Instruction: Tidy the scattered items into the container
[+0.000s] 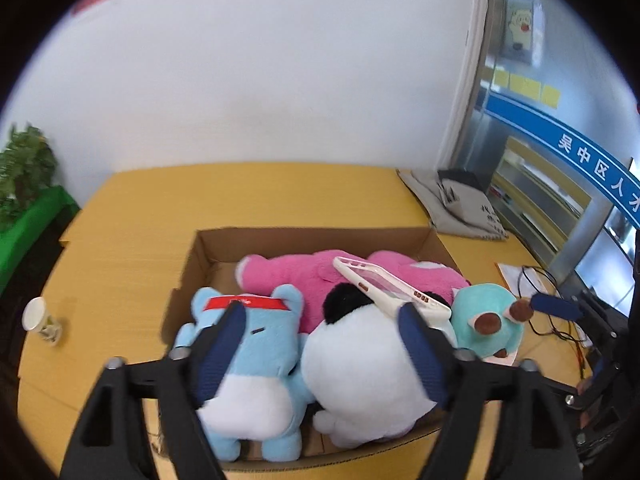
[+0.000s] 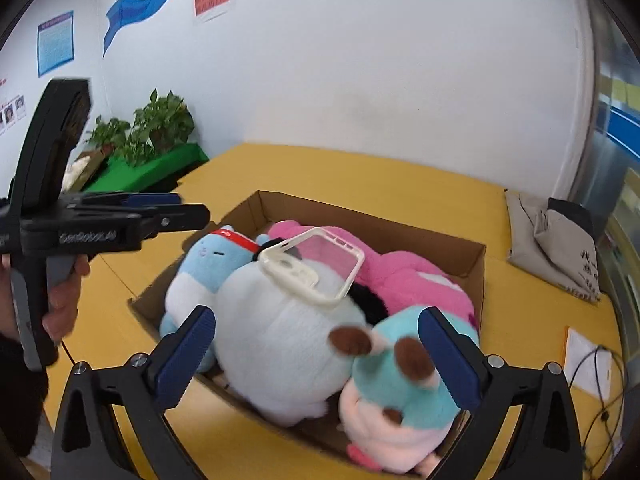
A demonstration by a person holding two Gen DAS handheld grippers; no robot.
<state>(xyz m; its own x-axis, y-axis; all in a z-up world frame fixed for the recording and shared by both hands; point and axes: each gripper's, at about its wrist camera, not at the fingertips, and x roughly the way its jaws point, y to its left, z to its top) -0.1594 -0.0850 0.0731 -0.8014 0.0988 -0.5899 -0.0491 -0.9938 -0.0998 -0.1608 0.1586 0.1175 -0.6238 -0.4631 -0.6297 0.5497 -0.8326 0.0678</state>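
A cardboard box (image 1: pixel 208 248) (image 2: pixel 476 264) sits on the yellow table (image 1: pixel 132 248). It holds a pink plush (image 1: pixel 288 276) (image 2: pixel 412 276), a blue plush with a red headband (image 1: pixel 260 344) (image 2: pixel 208 256), a white plush with a black ear (image 1: pixel 360 364) (image 2: pixel 280 332) and a teal plush with brown ears (image 1: pixel 484 312) (image 2: pixel 404 380). A white phone case (image 1: pixel 384 284) (image 2: pixel 312 264) lies on top of the white plush. My left gripper (image 1: pixel 322 320) (image 2: pixel 180 208) hovers open over the blue and white plushes. My right gripper (image 2: pixel 316 320) stands open above the white and teal plushes, gripping nothing.
A paper cup (image 1: pixel 40 320) stands at the table's left. A grey cloth bag (image 1: pixel 464 208) (image 2: pixel 560 248) lies at the back right. Cables and a paper sheet (image 2: pixel 588 360) are right of the box. Potted plants (image 2: pixel 152 128) stand beyond the table's left end.
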